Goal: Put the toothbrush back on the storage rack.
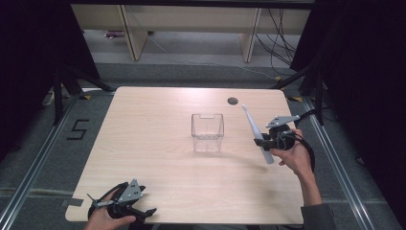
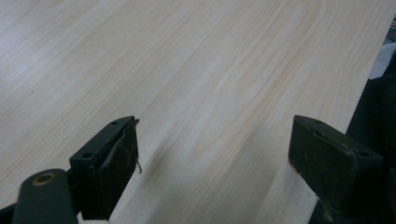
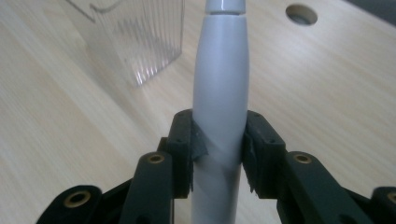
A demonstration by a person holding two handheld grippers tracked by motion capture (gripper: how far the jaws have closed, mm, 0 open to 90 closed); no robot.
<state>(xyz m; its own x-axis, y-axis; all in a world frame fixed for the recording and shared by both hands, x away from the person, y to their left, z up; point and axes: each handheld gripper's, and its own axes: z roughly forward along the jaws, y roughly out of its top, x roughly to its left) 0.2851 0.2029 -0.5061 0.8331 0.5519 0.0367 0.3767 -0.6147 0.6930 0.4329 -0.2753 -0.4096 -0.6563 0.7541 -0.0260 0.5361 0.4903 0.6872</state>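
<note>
A pale grey electric toothbrush (image 1: 258, 135) is clamped in my right gripper (image 1: 266, 141), held above the table right of the clear plastic cup (image 1: 208, 132). In the right gripper view both black pads (image 3: 189, 148) press on the thick handle of the toothbrush (image 3: 221, 88), which runs up out of the picture; the ribbed clear cup (image 3: 140, 37) stands to its left. My left gripper (image 1: 143, 211) rests at the table's near left edge, and its jaws stand wide apart over bare wood with nothing between the fingertips (image 2: 114, 158).
A round cable hole (image 1: 232, 100) sits in the light wooden table (image 1: 158, 163) at the back, right of the cup, also seen as the hole (image 3: 301, 14). Dark floor and metal rails surround the table; shelving legs stand behind it.
</note>
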